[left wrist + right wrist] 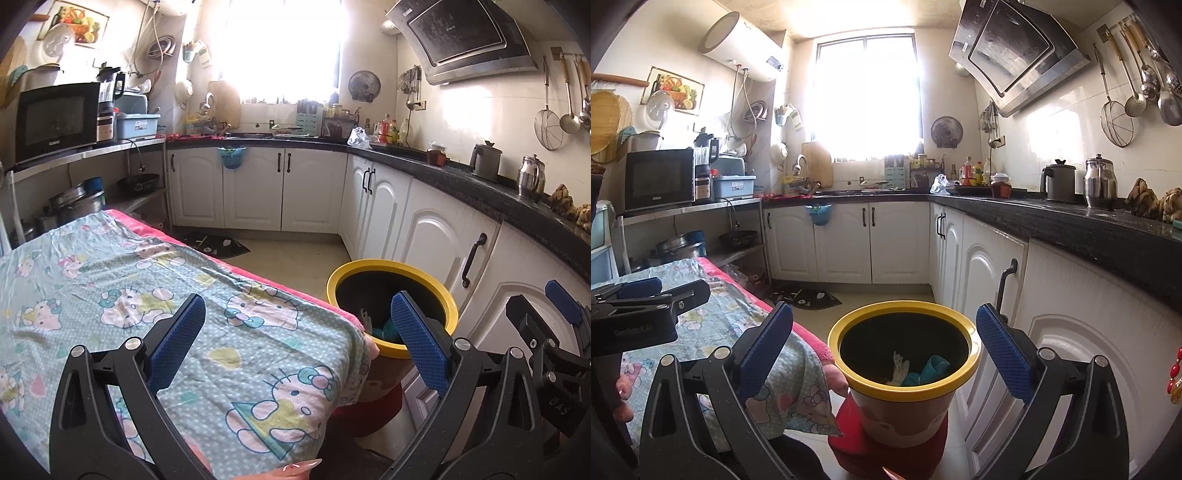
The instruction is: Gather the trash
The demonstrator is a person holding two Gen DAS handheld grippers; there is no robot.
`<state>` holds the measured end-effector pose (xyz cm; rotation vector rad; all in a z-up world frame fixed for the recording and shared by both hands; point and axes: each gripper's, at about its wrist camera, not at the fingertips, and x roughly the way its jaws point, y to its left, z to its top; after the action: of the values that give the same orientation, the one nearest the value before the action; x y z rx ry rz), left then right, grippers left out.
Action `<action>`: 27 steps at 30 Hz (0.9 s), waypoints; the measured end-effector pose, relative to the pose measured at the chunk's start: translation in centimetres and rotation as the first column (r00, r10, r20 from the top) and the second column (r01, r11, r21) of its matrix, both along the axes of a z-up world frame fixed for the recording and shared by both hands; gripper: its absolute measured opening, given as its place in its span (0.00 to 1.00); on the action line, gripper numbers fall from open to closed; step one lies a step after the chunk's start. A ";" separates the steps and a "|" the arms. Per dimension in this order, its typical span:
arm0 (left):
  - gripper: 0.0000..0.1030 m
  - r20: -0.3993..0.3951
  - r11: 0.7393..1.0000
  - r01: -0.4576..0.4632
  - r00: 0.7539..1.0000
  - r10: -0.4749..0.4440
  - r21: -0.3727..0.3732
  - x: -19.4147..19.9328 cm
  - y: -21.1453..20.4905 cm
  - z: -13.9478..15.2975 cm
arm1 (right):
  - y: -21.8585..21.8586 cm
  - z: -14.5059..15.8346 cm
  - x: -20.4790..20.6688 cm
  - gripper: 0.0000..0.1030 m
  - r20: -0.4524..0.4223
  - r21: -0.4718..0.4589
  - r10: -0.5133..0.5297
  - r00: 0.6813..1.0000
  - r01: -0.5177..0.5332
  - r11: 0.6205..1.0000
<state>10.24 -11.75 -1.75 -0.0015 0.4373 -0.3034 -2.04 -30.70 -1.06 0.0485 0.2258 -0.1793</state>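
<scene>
A yellow-rimmed trash bin (905, 402) stands on a red stool (849, 443) beside the table. Inside it lie a teal crumpled piece (932, 367) and a pale scrap (899, 367). My right gripper (882, 350) is open above the bin's mouth, nothing between its blue pads. My left gripper (299, 339) is open over the table's right corner, also with nothing in it. In the left wrist view the bin (384, 266) shows past the table edge, and the right gripper (554, 332) appears at far right. The left gripper (639, 302) shows at the left of the right wrist view.
The table wears a teal cartoon-cat cloth (147, 295) over a pink cover. White cabinets (1052, 332) under a black counter (1071, 229) run along the right and back. A dark mat (805, 295) lies on the floor. A metal shelf with a microwave (55, 122) stands at left.
</scene>
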 end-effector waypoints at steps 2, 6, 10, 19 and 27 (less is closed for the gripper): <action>0.90 0.004 1.000 -0.002 1.000 0.002 0.001 -0.1 0.0 0.0 | 0.0 0.0 0.0 0.94 0.004 -0.002 0.002 1.000 -0.002 1.000; 0.90 0.004 1.000 -0.002 1.000 0.002 -0.001 -0.1 0.1 0.1 | 0.1 0.1 0.0 0.94 0.006 -0.002 0.003 1.000 -0.003 1.000; 0.90 0.006 1.000 -0.003 1.000 0.003 0.000 -0.1 0.1 0.2 | 0.1 0.1 0.0 0.94 0.005 -0.002 0.003 1.000 -0.003 1.000; 0.90 0.007 1.000 -0.004 1.000 0.004 0.001 -0.1 0.1 0.2 | 0.2 0.2 0.0 0.94 0.003 -0.003 0.006 1.000 -0.006 1.000; 0.90 0.007 1.000 -0.008 1.000 0.008 0.003 -0.1 0.0 0.2 | 0.2 0.1 0.0 0.94 0.003 -0.003 0.006 1.000 -0.006 1.000</action>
<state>10.14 -11.78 -1.52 0.0007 0.4309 -0.2949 -2.03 -30.50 -0.91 0.0452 0.2229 -0.1738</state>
